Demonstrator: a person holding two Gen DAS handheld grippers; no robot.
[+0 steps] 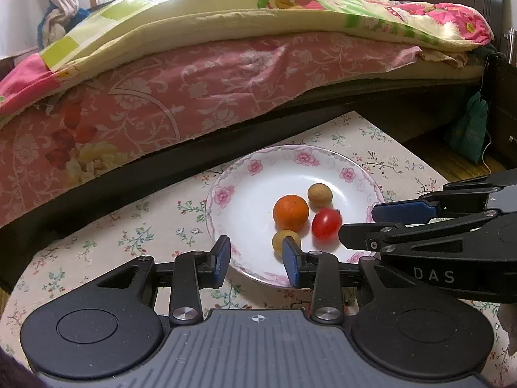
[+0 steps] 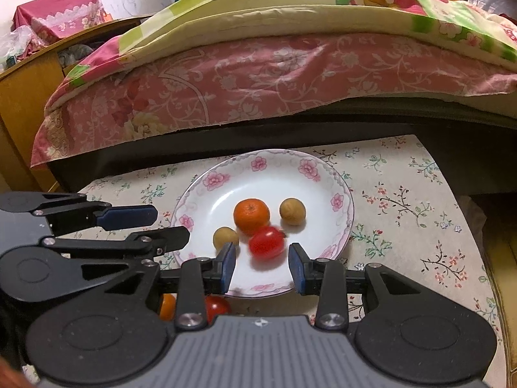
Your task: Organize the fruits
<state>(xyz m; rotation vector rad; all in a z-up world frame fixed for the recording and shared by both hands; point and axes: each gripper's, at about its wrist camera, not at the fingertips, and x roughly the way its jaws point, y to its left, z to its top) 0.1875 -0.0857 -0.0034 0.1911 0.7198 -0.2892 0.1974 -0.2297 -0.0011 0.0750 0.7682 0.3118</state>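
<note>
Flowered plate (image 2: 342, 200) centre frame w/ orange (image 2: 251, 215), blurred red tomato (image 2: 267, 243), two tan fruits, left claw (image 1: 256, 258) & right claw (image 2: 262, 266) both agape, empty.

Table (image 2: 404, 194): before the bed (image 2: 258, 74), which runs along its far edge.
Plate (image 2: 342, 200): on the table, toward its far side.
Orange (image 2: 251, 216): in the plate, near the middle.
Tomato (image 2: 267, 242): in the plate, touching the orange on its near right.
Far longan (image 2: 292, 211): in the plate, right of the orange.
Near longan (image 2: 225, 237): in the plate, left of the tomato.
Loose fruits: a second orange (image 2: 167, 306) and a second tomato (image 2: 217, 307) on the table, before the plate's near rim.
Cabinet (image 2: 29, 97): left of the bed.
</note>
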